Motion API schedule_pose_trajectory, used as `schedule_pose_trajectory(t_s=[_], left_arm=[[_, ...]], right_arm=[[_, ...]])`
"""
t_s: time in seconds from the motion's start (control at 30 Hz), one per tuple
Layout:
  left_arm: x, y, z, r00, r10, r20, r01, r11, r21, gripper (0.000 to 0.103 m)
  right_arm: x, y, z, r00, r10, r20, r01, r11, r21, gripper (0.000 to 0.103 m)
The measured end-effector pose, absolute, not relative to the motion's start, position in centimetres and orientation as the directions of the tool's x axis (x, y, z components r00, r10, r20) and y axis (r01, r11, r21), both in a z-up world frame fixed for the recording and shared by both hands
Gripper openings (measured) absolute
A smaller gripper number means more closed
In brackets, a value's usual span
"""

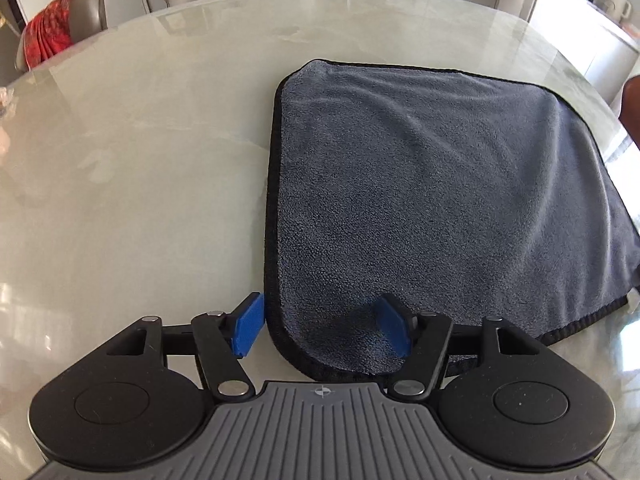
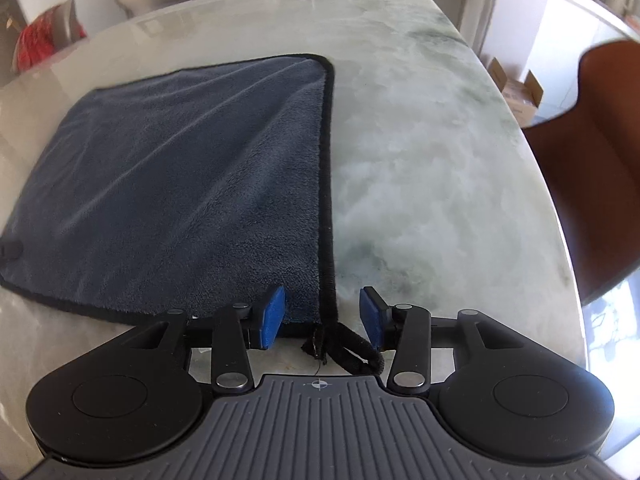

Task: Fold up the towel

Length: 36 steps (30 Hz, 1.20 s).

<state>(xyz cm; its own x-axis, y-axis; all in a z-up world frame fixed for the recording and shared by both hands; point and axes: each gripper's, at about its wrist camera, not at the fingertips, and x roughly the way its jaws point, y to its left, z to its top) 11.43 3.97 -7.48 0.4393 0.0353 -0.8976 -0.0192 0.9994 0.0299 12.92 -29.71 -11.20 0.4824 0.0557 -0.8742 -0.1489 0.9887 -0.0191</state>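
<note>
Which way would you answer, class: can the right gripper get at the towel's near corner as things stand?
Probably yes. The right gripper has its jaws open on either side of the towel corner, where the hanging loop lies, and nothing on the table blocks it.

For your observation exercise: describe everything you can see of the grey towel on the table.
The towel is a plush, blue-grey microfibre cloth with black stitched edging and rounded corners. It lies spread on the marble-look table, lightly rippled. A black hanging loop trails from one near corner. Each near corner sits between open jaws; no pad presses on it.
</note>
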Motion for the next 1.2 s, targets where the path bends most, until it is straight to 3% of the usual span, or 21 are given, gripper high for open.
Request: schedule_pose_trajectory(t_s=[0.2, 0.57, 0.7, 0.83, 1.03, 1.1, 1.2], left_arm=[[11.3, 3.6, -7.5, 0.435, 0.067, -0.898, -0.021, 0.998, 0.064, 0.071], [11.3, 4.2, -7.7, 0.425, 0.07, -0.902, -0.036, 0.998, 0.061, 0.076], [11.3, 4.2, -7.2, 0.414, 0.066, -0.908, -0.032, 0.998, 0.058, 0.074], [10.8, 3.3, -6.2, 0.447, 0.034, -0.894, 0.0, 0.999, 0.038, 0.074], [11.0, 1.4, -6.2, 0.471, -0.012, -0.882, 0.069, 0.997, 0.023, 0.074], [11.1, 1.2, -6.6, 0.456, -0.011, -0.89, 0.078, 0.997, 0.028, 0.074], [10.9, 1.3, -7.3, 0.428, -0.005, -0.904, 0.076, 0.997, 0.03, 0.074]], right_arm=[[12.6, -29.0, -11.0, 0.48, 0.049, -0.876, -0.194, 0.98, -0.051, 0.012], [12.1, -30.3, -10.8, 0.449, 0.011, -0.894, -0.179, 0.981, -0.078, 0.01], [12.3, -30.3, -10.8, 0.445, 0.008, -0.895, -0.174, 0.982, -0.078, 0.017], [12.5, -30.8, -10.7, 0.434, 0.014, -0.901, -0.127, 0.991, -0.046, 0.036], [13.0, -31.1, -10.3, 0.43, 0.07, -0.9, -0.09, 0.995, 0.034, 0.048], [13.1, -30.5, -10.5, 0.424, 0.066, -0.903, -0.117, 0.993, 0.018, 0.054], [13.1, -29.8, -11.0, 0.416, 0.039, -0.909, -0.141, 0.99, -0.022, 0.055]])
